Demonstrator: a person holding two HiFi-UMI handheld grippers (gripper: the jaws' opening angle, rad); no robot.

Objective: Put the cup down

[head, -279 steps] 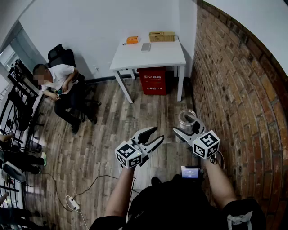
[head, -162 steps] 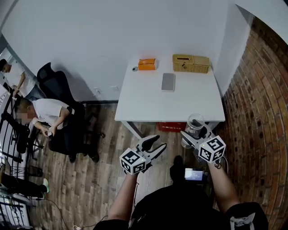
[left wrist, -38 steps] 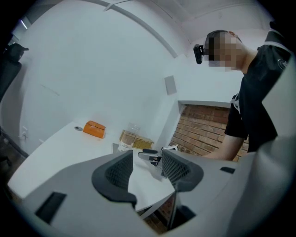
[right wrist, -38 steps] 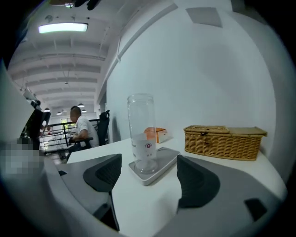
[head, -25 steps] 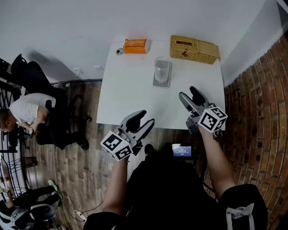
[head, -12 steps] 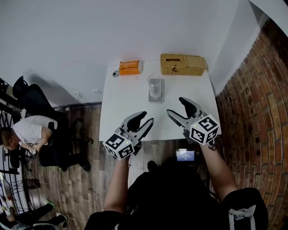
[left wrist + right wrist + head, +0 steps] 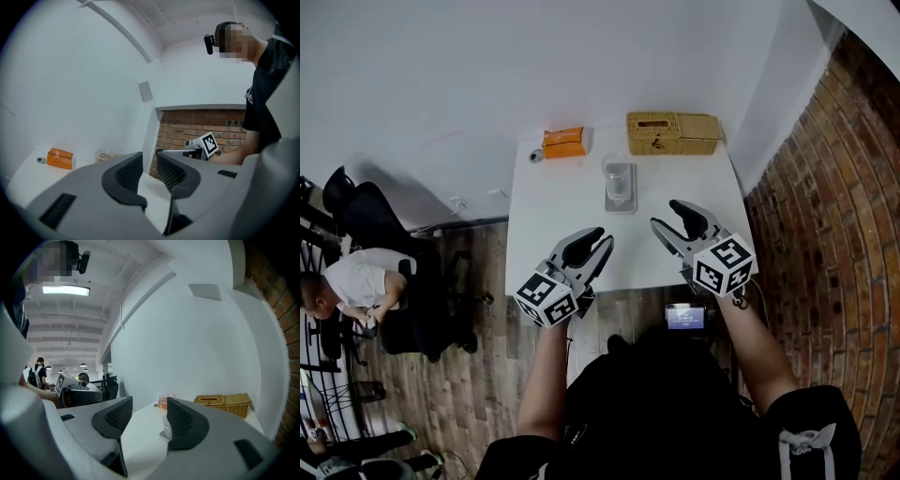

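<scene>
Standing upright at the back of the white surface (image 7: 553, 220) is the cup (image 7: 619, 178). It is clear glass, with its long axis straight up and down and its mouth to the ceiling. It sits on a flat grey pad (image 7: 620, 202). An orange box (image 7: 562, 142) lies off to its left and a wicker box (image 7: 673, 133) off to its right, both against the wall. Nobody has hold of it!

The left gripper (image 7: 605, 236) hangs over the near edge of the surface, pointing level toward the cup and well apart from it. Its jaws have just been closing and now stand all but together, with only a sliver between the pads and nothing in there.

Over to the right gripper (image 7: 666, 214), nearer the cup but clear of it, aimed roughly level across the surface. Its jaws have just been closing too and now sit at a narrow gap, with nothing gripped. Its own view looks along the jaws to the cup, which stands beyond them, partly behind the right-hand jaw.

Off to the left, a person (image 7: 356, 281) sits by a black chair (image 7: 358, 202), and a brick wall (image 7: 825, 187) runs down the right.
</scene>
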